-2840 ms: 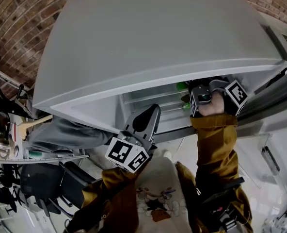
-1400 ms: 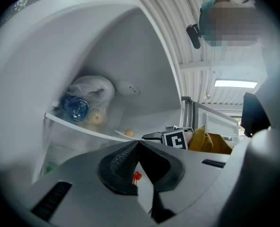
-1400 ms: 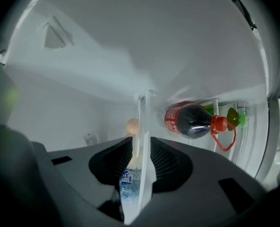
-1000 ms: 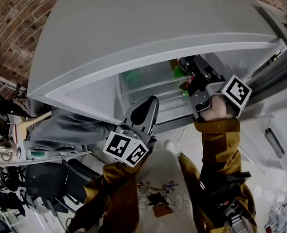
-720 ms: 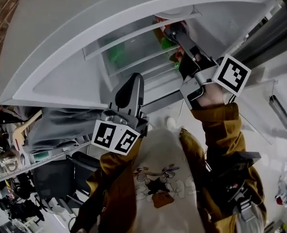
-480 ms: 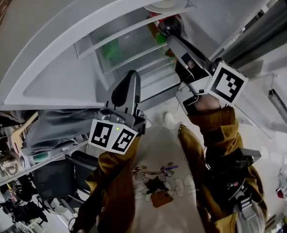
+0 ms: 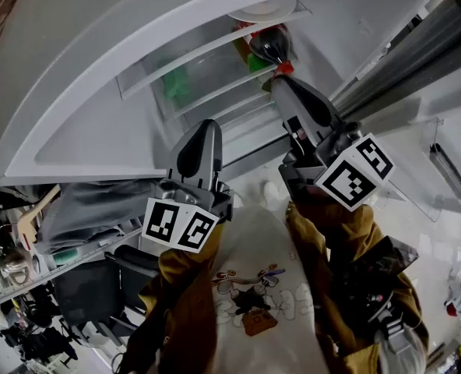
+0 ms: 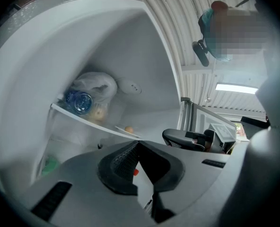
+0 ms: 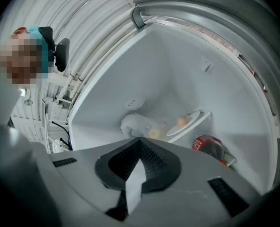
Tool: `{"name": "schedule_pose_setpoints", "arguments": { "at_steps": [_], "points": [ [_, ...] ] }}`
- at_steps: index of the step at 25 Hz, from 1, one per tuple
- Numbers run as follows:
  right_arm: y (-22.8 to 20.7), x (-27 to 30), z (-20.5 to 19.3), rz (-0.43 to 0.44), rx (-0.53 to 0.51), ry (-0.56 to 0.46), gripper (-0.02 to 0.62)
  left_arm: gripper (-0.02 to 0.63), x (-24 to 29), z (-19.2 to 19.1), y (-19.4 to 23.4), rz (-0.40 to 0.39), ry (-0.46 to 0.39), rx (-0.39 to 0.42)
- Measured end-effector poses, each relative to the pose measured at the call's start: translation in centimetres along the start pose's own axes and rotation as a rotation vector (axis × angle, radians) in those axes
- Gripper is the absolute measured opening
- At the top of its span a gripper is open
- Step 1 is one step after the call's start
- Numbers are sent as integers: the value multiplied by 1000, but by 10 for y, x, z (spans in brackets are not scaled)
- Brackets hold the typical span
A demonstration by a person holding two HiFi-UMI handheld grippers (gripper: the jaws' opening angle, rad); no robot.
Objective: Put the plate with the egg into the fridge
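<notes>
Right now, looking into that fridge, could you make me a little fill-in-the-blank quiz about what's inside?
1. The egg lies on a white ____.
2. It rests on a shelf inside the open ____.
3. Beside it on that shelf lies a crumpled plastic ____.
4. The bottle below that shelf has a ____ label.
Missing words: plate; fridge; bag; red.

Bright, fisheye-warped, dark vignetted corners
</notes>
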State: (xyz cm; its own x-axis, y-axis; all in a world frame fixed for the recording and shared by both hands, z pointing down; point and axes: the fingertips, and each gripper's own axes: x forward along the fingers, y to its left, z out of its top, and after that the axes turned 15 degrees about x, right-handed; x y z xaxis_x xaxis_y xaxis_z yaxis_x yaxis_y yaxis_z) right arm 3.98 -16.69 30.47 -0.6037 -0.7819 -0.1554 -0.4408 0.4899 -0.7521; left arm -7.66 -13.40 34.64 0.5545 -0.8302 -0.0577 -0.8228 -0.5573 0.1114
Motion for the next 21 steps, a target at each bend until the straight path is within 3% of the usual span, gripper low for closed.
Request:
{"name": "schedule_pose_setpoints", "arguments": {
  "at_steps": [8,21],
  "points": [
    [-8,-23,-32,-60,-172,58,6,8,-1,-10,-8,-16,20,-13],
    [-26,-37,-65,-130,-142,98,5,6,1,-21,-18,-50,47,-34]
  ]
}}
